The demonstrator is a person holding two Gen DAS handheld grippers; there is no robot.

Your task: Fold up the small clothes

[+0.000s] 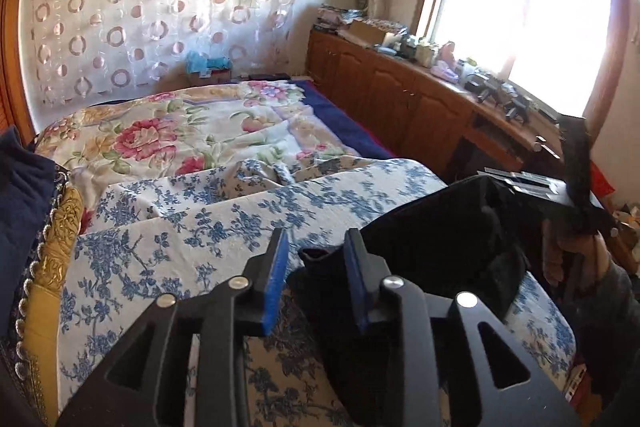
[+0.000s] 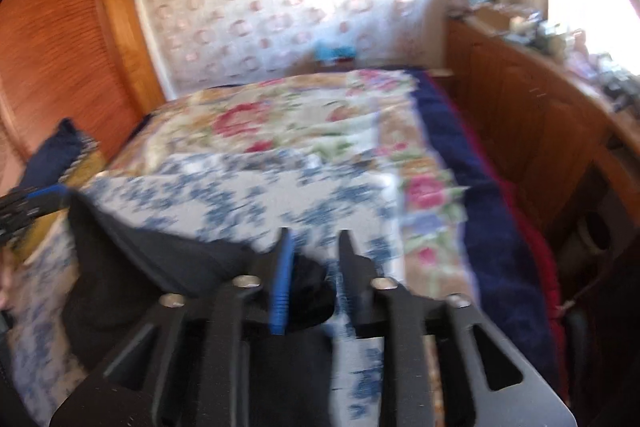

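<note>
Bed (image 1: 224,211) fills the ground ahead of both grippers; blue-and-white floral sheet on the near part, directly under the jaws. Beyond it, a quilt (image 1: 168,135) with pink and red flowers, navy edging on its right side.

Wooden cabinet (image 1: 400,95) runs along the right of the bed, top crowded with small items too small to tell apart. Bright window (image 1: 532,23) above it. Curtain (image 1: 160,3) with ring pattern behind the head of the bed. Louvred wooden doors (image 2: 60,39) far left in the right wrist view.

Black garment (image 1: 440,239) lies on the sheet, spread between the two grippers. One end bunches under the left gripper (image 1: 318,247); the cloth rises to the right of it. In the right wrist view the garment (image 2: 160,267) stretches left from the jaws, which is heavily blurred.

Left gripper: jaws parted, blue pads apart, sheet visible in the gap; a dark fold sits at the right pad, whether pressed I cannot tell. Reads as released.

Right gripper (image 2: 314,251): jaws parted, a lump of black cloth low in the gap, pads not pinching it. Released.

Hand (image 1: 568,255) on the right gripper's handle, at right of left view.
</note>
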